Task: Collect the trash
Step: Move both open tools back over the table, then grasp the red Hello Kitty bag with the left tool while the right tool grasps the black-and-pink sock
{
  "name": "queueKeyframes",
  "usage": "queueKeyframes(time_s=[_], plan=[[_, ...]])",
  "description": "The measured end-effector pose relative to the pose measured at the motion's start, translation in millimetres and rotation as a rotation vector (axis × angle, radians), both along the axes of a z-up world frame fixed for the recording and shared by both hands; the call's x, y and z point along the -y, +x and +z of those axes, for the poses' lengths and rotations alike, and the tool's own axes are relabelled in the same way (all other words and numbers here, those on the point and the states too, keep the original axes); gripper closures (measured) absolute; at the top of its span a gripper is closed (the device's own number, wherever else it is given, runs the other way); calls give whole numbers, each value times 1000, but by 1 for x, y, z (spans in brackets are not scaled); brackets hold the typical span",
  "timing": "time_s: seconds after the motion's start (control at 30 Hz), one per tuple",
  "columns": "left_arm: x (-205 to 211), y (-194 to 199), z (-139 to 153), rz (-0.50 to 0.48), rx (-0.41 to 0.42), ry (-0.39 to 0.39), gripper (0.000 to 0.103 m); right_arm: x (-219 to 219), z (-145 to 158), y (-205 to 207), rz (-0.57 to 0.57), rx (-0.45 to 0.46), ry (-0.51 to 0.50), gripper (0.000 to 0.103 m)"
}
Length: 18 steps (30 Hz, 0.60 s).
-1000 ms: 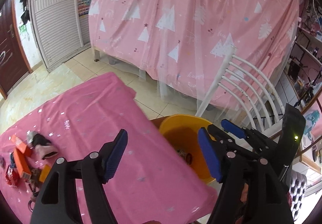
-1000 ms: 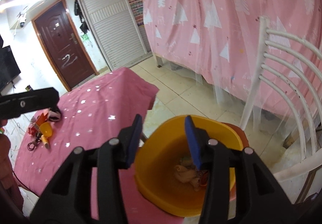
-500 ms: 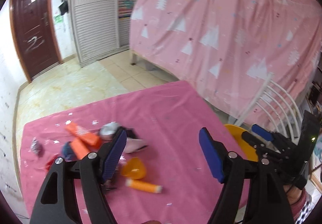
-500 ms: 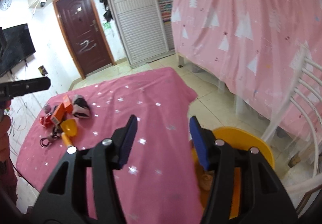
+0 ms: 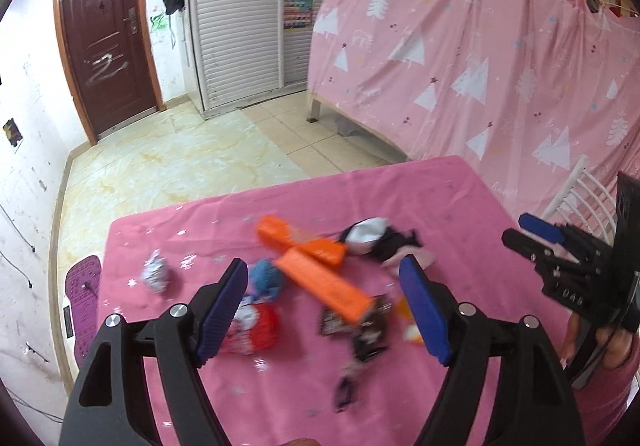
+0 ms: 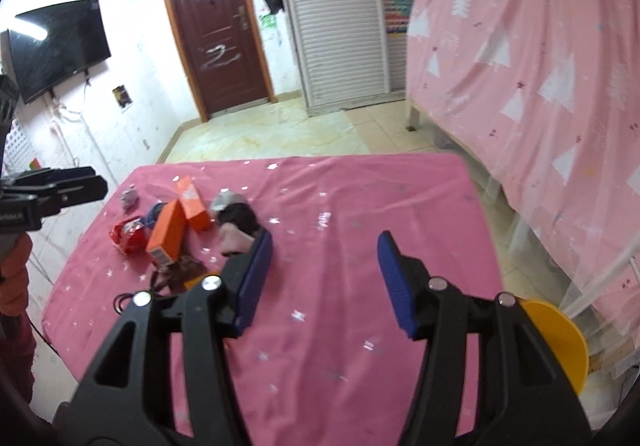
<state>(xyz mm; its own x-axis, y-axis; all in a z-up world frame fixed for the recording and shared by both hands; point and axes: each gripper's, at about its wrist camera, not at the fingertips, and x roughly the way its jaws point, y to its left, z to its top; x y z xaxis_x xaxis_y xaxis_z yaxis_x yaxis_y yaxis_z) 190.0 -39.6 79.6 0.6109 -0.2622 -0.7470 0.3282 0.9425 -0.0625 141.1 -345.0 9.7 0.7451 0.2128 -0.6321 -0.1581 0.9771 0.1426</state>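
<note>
Trash lies in a heap on the pink tablecloth [image 5: 460,205]: two orange boxes [image 5: 320,282], a red wrapper [image 5: 256,328], a blue ball [image 5: 266,278], a silver wrapper [image 5: 156,274], a black-and-white rag [image 5: 376,240] and a dark packet [image 5: 356,320]. My left gripper [image 5: 324,270] hovers over the heap, its jaws opening, gripping nothing. My right gripper [image 6: 325,240] hangs open and empty above bare cloth, right of the heap [image 6: 168,221]. The yellow bin [image 6: 560,338] shows at the table's right edge.
A white chair [image 5: 580,197] stands beyond the table's right side, and a pink curtained bed [image 5: 480,65] behind it. Tiled floor [image 5: 180,165] lies past the far edge, leading to a brown door [image 5: 108,37]. A television [image 6: 56,45] hangs on the left wall.
Both grippers have swung left from over the yellow bin to the table. The trash heap now sits in front of the left gripper. Both pairs of jaws have widened.
</note>
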Motion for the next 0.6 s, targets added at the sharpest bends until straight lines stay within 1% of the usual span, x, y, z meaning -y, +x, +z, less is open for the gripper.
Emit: queueKeyframes(time_s=[0.07,0.17,0.33,0.47,0.6], plan=[[-16,2,-5,6,-8,0,31,-11,-2,8,23,-13,1,44],[-30,5,-15,13,-23,-3,31,-27,-4,19,48,-33,-17,38],[-43,10,-39,13,-56,5,31,-45,-10,33,78,-60,-38,37],[-52,17,-56,27,-84,-10,31,-57,-15,46,95,-89,-52,34],[-54,25,-70,30,-104,-17,31,-68,-22,56,105,-113,-60,34]])
